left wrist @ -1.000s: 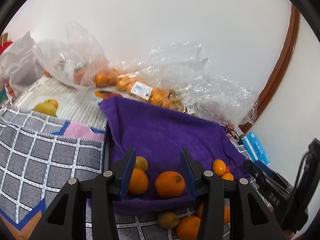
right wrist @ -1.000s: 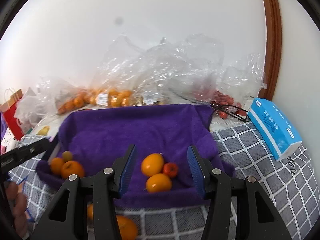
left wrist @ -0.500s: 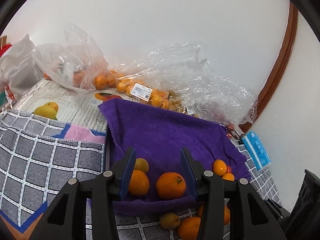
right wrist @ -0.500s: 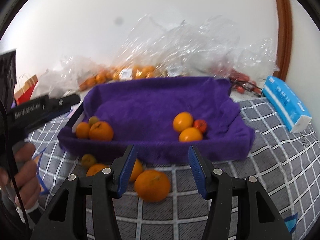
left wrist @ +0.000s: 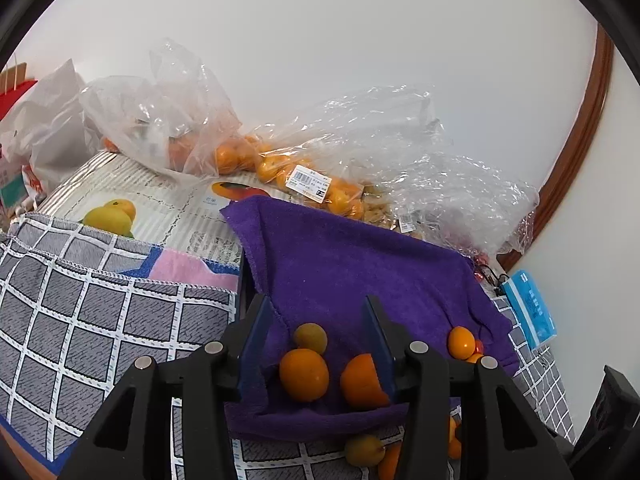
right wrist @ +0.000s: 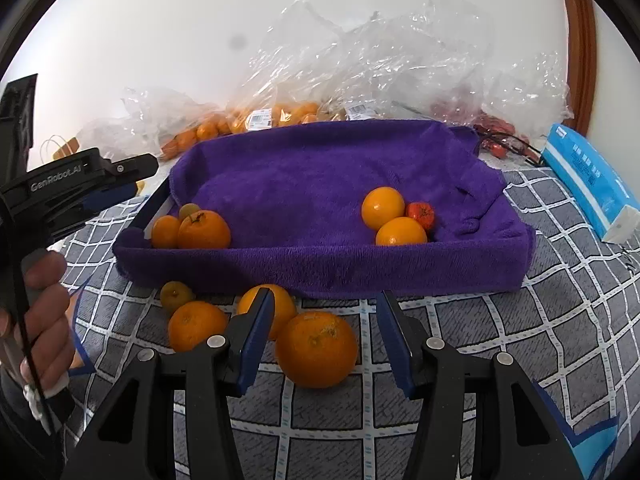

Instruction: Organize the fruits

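here, right gripper (right wrist: 324, 332) low over the checked cloth (right wrist: 500, 340), blue pads spread apart around a large dimpled orange (right wrist: 316, 350) without touching it. just behind the left pad, two more round oranges (right wrist: 196, 330) and a small dull yellow-green fruit (right wrist: 176, 295), all lying on the cloth against the front wall of the purple towel-lined tray (right wrist: 320, 268). inside, plush and soft-piled: three fruits in the left corner, two smooth oranges (right wrist: 383, 207) and a small red one on the right. further left, left gripper (left wrist: 316, 346) in a hand (right wrist: 46, 312), jaws apart and empty above the tray's left corner. behind, crinkled clear plastic bags (right wrist: 380, 60) of fruit; at right, a blue tissue pack (right wrist: 588, 184).
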Demonstrator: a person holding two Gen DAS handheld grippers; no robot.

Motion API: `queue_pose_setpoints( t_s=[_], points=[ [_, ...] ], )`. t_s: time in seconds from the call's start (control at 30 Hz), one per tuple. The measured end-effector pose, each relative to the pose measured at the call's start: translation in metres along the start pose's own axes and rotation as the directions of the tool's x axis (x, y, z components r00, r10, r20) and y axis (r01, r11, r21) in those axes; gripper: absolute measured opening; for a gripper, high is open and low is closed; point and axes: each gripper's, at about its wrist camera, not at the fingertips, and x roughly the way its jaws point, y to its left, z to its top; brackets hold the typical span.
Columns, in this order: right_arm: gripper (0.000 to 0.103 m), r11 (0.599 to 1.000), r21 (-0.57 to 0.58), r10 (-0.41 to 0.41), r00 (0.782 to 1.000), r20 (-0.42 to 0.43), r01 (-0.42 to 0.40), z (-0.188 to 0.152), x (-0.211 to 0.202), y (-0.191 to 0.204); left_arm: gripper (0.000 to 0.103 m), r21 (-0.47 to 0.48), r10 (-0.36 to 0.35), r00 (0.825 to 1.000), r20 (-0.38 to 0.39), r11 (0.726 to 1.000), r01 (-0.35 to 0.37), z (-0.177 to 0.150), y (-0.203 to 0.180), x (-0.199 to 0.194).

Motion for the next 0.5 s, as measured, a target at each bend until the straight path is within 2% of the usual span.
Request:
queue_pose_setpoints(
  t_s=[0.2,0.3,0.37,0.4,0.43,0.5],
  points=[
    [0.05,0.999,-0.015,0.045,0.999,-0.025,-0.045,-0.004,-0.003,-0.005,0.046,-0.002,0.007,1.0,-0.015,1.0,-0.007,-0.001,0.004,0.004],
    [0.05,0.995,-0.048,0.086,0.994,-0.073,-0.089,-0.007,0.004,-0.002,0.046,0.018,0.013,1.0,-0.015,1.0,-0.013,-0.001,0.001,0.001],
    [0.047,0.995,-0.079,0.056,0.993,-0.101,-0.064,-0.009,0.01,0.003,0.047,0.047,0.001,0.999,-0.046,0.999,0.002,-0.001,-0.004,-0.001],
    [0.043,0.995,-0.085,0.046,0.993,-0.104,-0.055,-0.009,0.011,0.004,0.047,0.069,0.011,0.997,-0.076,0.998,-0.006,-0.002,-0.009,-0.001],
    [0.043,0.995,-0.079,0.056,0.993,-0.102,-0.064,-0.009,0.011,0.003,0.047,0.102,0.03,0.994,-0.109,0.995,-0.019,-0.004,-0.015,-0.003],
    [0.042,0.995,-0.071,0.065,0.994,-0.088,-0.071,-0.009,0.008,0.0,0.047,0.128,0.025,0.993,-0.118,0.992,-0.009,-0.012,-0.02,-0.011]
  ],
)
